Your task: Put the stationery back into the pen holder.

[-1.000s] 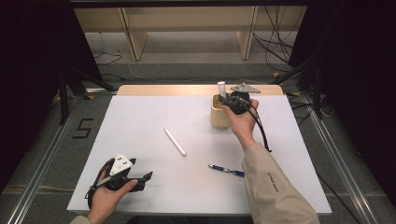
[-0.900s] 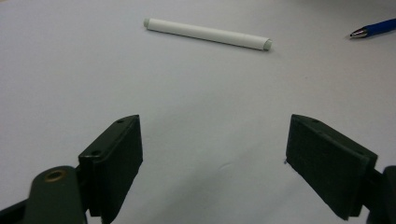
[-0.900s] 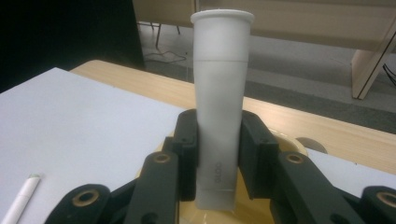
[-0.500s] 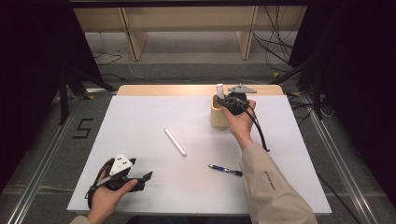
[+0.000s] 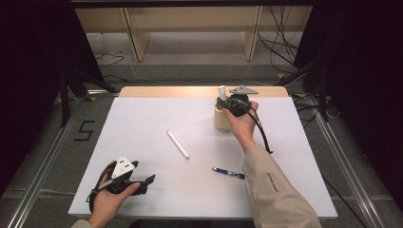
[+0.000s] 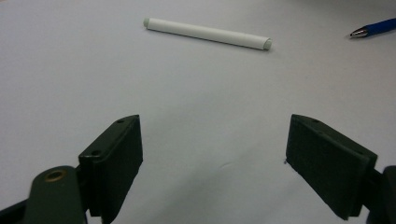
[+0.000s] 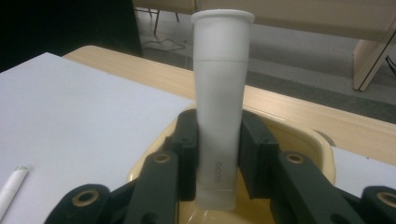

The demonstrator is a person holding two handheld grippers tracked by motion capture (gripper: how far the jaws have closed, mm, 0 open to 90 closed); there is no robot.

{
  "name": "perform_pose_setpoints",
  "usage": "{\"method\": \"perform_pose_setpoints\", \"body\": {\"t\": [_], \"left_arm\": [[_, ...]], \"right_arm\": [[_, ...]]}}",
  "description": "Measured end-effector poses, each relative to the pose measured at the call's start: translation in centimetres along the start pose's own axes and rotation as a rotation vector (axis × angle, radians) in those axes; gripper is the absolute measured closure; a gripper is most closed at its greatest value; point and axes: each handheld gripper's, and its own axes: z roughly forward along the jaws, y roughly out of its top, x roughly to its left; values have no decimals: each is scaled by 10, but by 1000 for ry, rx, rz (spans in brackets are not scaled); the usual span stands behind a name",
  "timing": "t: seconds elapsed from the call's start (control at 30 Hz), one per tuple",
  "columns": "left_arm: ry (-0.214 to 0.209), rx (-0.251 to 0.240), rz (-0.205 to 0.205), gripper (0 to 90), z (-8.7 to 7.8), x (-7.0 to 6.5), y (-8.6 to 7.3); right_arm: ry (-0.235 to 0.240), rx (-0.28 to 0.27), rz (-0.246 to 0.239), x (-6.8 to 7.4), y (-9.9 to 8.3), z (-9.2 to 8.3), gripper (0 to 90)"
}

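My right gripper (image 5: 227,102) (image 7: 218,135) is shut on a white tube (image 5: 221,90) (image 7: 220,93) and holds it upright. The tube's lower end sits inside a cream cup (image 5: 219,121) (image 7: 306,140) at the far right of the white sheet. A white stick (image 5: 178,144) (image 6: 208,33) lies loose near the middle of the sheet. A blue pen (image 5: 229,173) (image 6: 376,27) lies nearer the front, right of centre. My left gripper (image 5: 148,180) (image 6: 212,140) rests at the front left, open, with nothing between its jaws, and points toward the stick.
The white sheet (image 5: 142,114) covers most of a wooden table whose bare strip (image 5: 166,91) shows at the far edge. A black cable (image 5: 261,135) trails from the right gripper across the sheet. Wooden shelving (image 5: 190,23) stands beyond the table.
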Motion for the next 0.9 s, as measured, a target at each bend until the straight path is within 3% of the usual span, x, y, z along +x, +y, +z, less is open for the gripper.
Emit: {"method": "perform_pose_setpoints", "body": {"t": [0.23,0.4,0.47,0.63,0.9], "left_arm": [[0,-2,-1,187,0,0,0],[0,-4,-3,187,0,0,0],[0,-6,-4,187,0,0,0],[1,-6,-5,189,0,0,0],[1,-6,-9,189,0,-1,-1]], "right_arm": [[3,20,-7,1,0,4,696],[-19,38,-17,2,2,3,476],[1,32,6,1,4,-2,457],[2,13,-2,1,12,-21,394],[43,52,-63,-2,18,-53,395]]}}
